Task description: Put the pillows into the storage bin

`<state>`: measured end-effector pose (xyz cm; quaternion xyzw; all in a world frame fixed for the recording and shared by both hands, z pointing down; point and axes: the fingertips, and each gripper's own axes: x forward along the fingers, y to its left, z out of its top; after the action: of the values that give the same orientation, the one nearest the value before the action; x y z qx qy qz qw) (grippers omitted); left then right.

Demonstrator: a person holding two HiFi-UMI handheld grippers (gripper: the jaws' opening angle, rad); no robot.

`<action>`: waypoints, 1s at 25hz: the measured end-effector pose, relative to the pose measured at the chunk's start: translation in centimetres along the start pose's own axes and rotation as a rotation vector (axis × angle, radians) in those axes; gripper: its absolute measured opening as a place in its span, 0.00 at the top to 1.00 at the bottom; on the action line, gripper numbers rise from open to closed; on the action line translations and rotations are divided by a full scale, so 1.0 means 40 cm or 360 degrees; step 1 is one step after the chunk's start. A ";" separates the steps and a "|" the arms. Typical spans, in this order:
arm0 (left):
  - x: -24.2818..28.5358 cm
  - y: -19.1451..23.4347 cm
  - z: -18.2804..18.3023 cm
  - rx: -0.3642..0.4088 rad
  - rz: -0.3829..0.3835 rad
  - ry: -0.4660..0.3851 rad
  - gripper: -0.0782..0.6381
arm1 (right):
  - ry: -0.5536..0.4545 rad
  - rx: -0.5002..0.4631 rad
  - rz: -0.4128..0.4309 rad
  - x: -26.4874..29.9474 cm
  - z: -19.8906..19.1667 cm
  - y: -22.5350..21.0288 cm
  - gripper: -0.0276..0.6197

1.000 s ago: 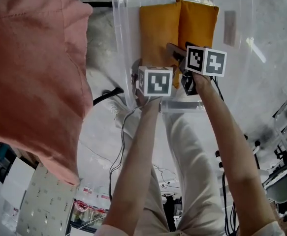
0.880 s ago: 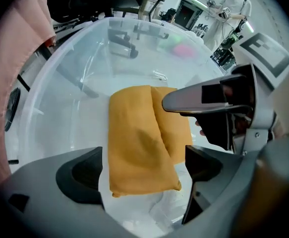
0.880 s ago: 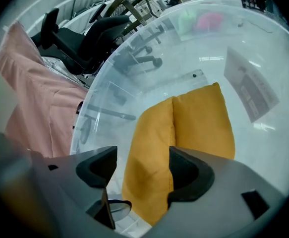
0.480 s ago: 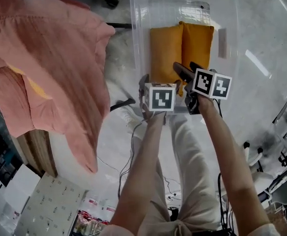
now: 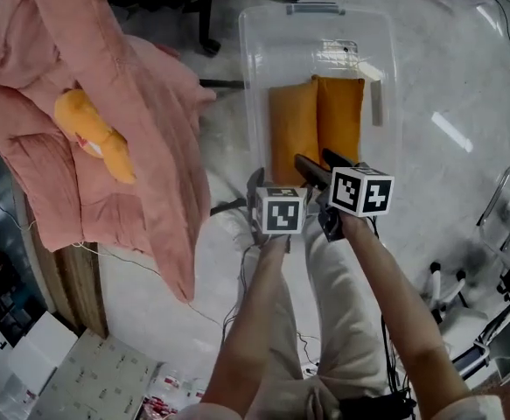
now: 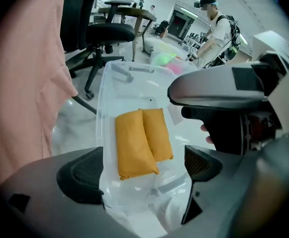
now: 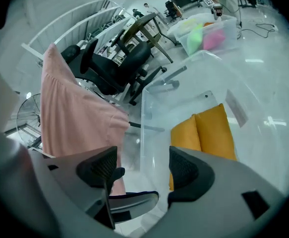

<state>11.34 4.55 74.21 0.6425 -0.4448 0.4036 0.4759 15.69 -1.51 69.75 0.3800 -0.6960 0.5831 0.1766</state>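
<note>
Inside the bin [image 5: 255, 77], two pillows [image 5: 295, 134] are lying; a third pillow [image 5: 97, 136] is waiting on the blanket [image 5: 36, 178]; left gripper [image 6: 144, 175] and right gripper [image 7: 142, 170] are hovering open-jawed, empty.

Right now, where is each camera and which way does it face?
Head view: person's head, steeply down on storage bin and pillows; forearms, left gripper, right gripper show.
Left gripper view: rides it, down into the bin; own open jaws, right gripper show.
Right gripper view: rides it, slantwise across the bin toward pink blanket; own open jaws.
All share bin, pillows.
</note>
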 end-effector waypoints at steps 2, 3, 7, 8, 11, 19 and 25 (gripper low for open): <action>-0.045 -0.002 -0.001 -0.0011 -0.0003 -0.0018 0.16 | -0.0027 -0.0020 0.0002 -0.041 0.013 0.036 0.43; -0.067 -0.002 -0.001 -0.0015 -0.0004 -0.0026 0.16 | -0.0042 -0.0036 0.0000 -0.062 0.020 0.054 0.43; -0.162 -0.017 0.004 -0.0016 -0.0018 -0.0054 0.16 | -0.0073 -0.0081 0.0009 -0.143 0.038 0.134 0.43; -0.188 -0.023 0.012 -0.0012 -0.0024 -0.0068 0.16 | -0.0083 -0.0087 0.0015 -0.163 0.045 0.155 0.43; -0.274 -0.019 0.059 0.0013 -0.0029 -0.0141 0.16 | -0.0136 -0.0114 0.0062 -0.202 0.078 0.237 0.43; -0.525 0.019 0.134 -0.0064 -0.0031 -0.0356 0.16 | -0.0132 -0.0152 0.0182 -0.272 0.076 0.443 0.42; -0.675 0.083 0.132 -0.0139 -0.0017 -0.0468 0.16 | -0.0090 -0.0274 0.0264 -0.283 0.058 0.609 0.42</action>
<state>1.16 4.00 48.44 0.6757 -0.5234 0.2829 0.4354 5.58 0.73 44.83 0.3208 -0.7773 0.5228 0.1401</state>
